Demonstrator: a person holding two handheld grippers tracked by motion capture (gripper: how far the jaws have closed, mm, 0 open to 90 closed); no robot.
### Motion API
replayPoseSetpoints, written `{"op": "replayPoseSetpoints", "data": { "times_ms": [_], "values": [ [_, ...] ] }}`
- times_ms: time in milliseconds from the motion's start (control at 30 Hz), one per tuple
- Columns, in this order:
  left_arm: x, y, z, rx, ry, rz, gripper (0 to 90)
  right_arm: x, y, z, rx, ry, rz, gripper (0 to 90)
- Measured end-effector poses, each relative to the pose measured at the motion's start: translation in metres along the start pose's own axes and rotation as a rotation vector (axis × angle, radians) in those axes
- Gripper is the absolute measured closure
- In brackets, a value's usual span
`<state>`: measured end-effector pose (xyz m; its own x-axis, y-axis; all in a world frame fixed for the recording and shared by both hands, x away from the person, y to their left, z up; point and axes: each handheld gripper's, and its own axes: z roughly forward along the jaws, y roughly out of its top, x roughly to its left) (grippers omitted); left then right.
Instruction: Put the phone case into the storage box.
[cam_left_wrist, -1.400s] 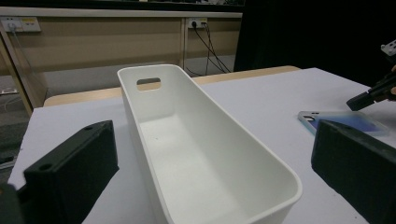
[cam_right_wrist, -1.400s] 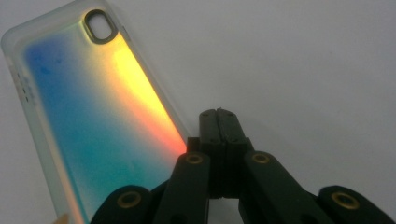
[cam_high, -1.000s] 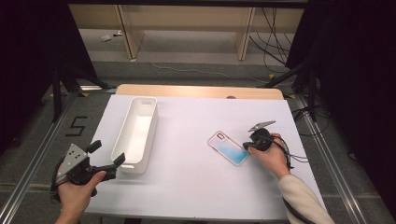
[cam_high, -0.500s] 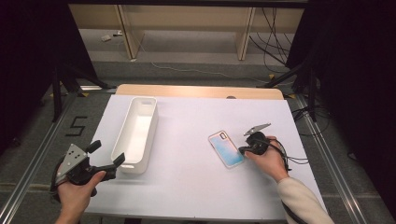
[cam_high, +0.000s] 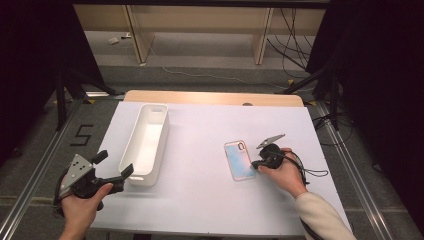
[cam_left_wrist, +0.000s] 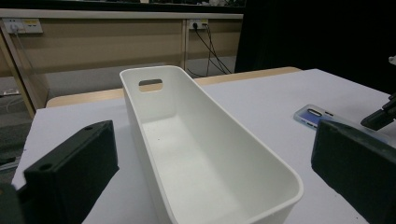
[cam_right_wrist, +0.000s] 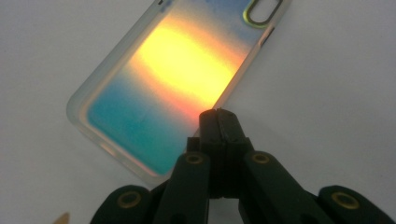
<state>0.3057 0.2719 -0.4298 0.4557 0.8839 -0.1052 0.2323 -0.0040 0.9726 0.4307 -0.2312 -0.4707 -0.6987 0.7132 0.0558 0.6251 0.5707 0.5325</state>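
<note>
**Thin phone case at the shut tips, bin waiting across the table**

Because the phone case (cam_high: 239, 160) is a thin, light shell lying flat on the white table (cam_high: 210, 200), it will likely flex when squeezed and skid on the smooth top if nudged from the side. Its long edge gives the only real purchase, since nothing of it stands up from the surface; the camera cutout end looks weaker and is best left alone. The glossy back may prove slippery between hard pads.

Nearest the person, the right gripper (cam_right_wrist: 218, 114) has its jaws pressed together, tips resting at the case's long edge with nothing between them. In the high view that gripper (cam_high: 261, 163) sits just right of the case, so the case lies right of the table's middle.

Well left of the case, the left gripper (cam_high: 114, 167) hovers with jaws spread wide and holding nothing, just short of the near end of the white bin (cam_high: 145, 142). Farther from the case's near end, the bin runs lengthwise away from the person, empty, with a handle slot (cam_left_wrist: 150, 85) in its far wall.

Between case and bin the tabletop is bare, so nothing blocks a carry across.
</note>
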Motion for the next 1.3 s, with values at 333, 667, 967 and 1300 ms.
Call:
{"op": "replayPoseSetpoints", "data": {
  "times_ms": [333, 667, 967, 1300],
  "values": [
    [0.0, 0.0, 0.0, -0.002, 0.001, -0.002, 0.2, 0.007, 0.002, 0.001, 0.013, 0.011, -0.018, 90.0],
    [0.0, 0.0, 0.0, -0.002, 0.001, -0.002, 0.2, 0.011, 0.004, 0.002, 0.016, 0.023, -0.032, 90.0],
    [0.0, 0.0, 0.0, -0.002, -0.002, 0.0, 0.2, 0.013, 0.005, 0.003, 0.024, 0.027, -0.031, 90.0],
    [0.0, 0.0, 0.0, -0.003, -0.001, -0.002, 0.2, 0.015, 0.005, 0.004, 0.014, 0.032, -0.042, 90.0]
  ]
}}
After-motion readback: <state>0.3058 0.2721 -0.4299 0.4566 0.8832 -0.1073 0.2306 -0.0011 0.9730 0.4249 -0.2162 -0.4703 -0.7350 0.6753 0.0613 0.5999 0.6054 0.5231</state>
